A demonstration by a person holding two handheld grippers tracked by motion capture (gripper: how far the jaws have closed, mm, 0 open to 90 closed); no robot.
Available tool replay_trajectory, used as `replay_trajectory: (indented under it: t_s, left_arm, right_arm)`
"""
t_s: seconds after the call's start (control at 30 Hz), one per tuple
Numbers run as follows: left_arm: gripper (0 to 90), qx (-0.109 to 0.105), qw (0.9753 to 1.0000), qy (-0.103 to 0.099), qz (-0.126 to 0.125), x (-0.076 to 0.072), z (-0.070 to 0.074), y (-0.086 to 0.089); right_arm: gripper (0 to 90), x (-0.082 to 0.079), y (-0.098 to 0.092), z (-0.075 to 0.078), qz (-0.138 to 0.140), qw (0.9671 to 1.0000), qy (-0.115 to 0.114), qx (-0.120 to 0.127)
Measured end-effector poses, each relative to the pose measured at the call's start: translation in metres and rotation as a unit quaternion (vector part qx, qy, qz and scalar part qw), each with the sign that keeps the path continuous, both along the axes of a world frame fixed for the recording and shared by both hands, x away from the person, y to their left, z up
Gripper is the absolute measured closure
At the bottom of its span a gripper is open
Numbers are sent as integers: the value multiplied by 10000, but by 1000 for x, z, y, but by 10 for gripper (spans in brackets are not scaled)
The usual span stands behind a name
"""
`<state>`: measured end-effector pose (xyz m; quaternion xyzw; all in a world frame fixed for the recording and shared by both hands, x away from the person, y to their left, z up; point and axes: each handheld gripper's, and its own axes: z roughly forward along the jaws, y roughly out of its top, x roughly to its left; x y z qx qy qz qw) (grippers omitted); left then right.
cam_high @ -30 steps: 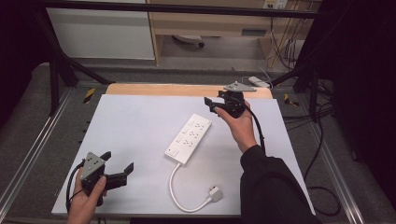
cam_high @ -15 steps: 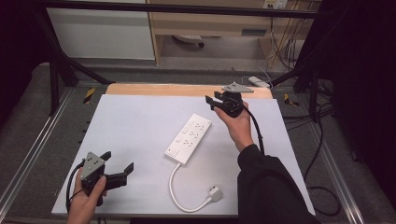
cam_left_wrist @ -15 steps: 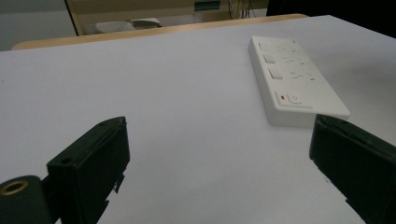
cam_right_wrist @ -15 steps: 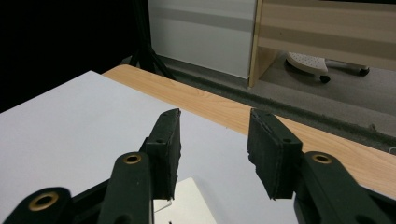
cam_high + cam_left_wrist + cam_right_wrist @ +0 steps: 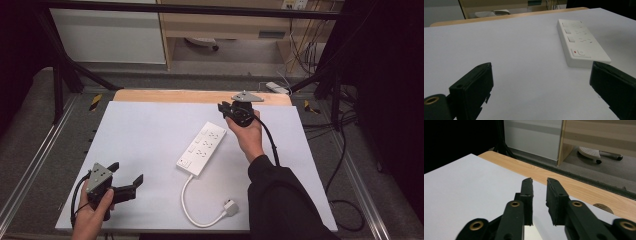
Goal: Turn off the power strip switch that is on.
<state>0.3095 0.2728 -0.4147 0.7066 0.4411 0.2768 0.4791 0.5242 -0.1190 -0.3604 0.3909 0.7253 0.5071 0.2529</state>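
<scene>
**Two claws, one power strip between them**

The left claw (image 5: 126, 175) sits low at the near-left corner of the white worktop (image 5: 150, 135), held in the person's left hand (image 5: 92, 215), its two black jaws spread wide with nothing between them. In the left gripper view its tips (image 5: 541, 82) frame bare white surface, and just ahead of the right-hand jaw — close to it, but apart — lies the near end of the power strip (image 5: 580, 45).

The right claw (image 5: 223, 108) is raised near the far edge of the worktop, gripped by the right hand (image 5: 247, 131) with a dark sleeve (image 5: 280, 200) behind it. Its jaws stand nearly together, a narrow gap left between them and nothing in it; the right gripper view shows the tips (image 5: 539, 181) pointing toward the wooden strip (image 5: 574, 187) along the worktop's far side.

The power strip (image 5: 201, 148) is a long white block lying flat, slanted across the worktop, below and just to the left of the right claw and well off to the right of the left one. Its top carries rows of sockets and pale switches; the end nearest the left claw shows a small red mark (image 5: 574, 52). A white cable (image 5: 187, 205) leaves that end, curls toward the near edge and finishes in a white plug (image 5: 230, 207) — lying loose on the surface.
</scene>
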Motion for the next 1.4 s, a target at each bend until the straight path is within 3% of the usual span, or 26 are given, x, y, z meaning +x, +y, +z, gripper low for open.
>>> replay_trajectory:
  t_s: [0.07, 0.37, 0.57, 0.83, 1.4]
  left_arm:
    - [52, -8, 10000, 1, 0, 0, 0, 0]
    - [51, -5, 10000, -5, -19, 0, 0, 0]
    - [51, -20, 10000, -10, -25, 0, 1, 0]
    - [51, -5, 10000, -6, -40, 0, 1, 0]
    - [52, -20, 10000, -11, -45, 0, 1, 0]
  right_arm:
    - [840, 1, 4, -3, 13, 10000, -31, -24]
    - [890, 3, 13, -13, 92, 9999, 35, -83]
    - [894, 6, 20, -23, 145, 9996, 122, -192]
    - [900, 10, 28, -37, 205, 9992, 301, -163]
    - [900, 15, 35, -51, 152, 9984, 491, -252]
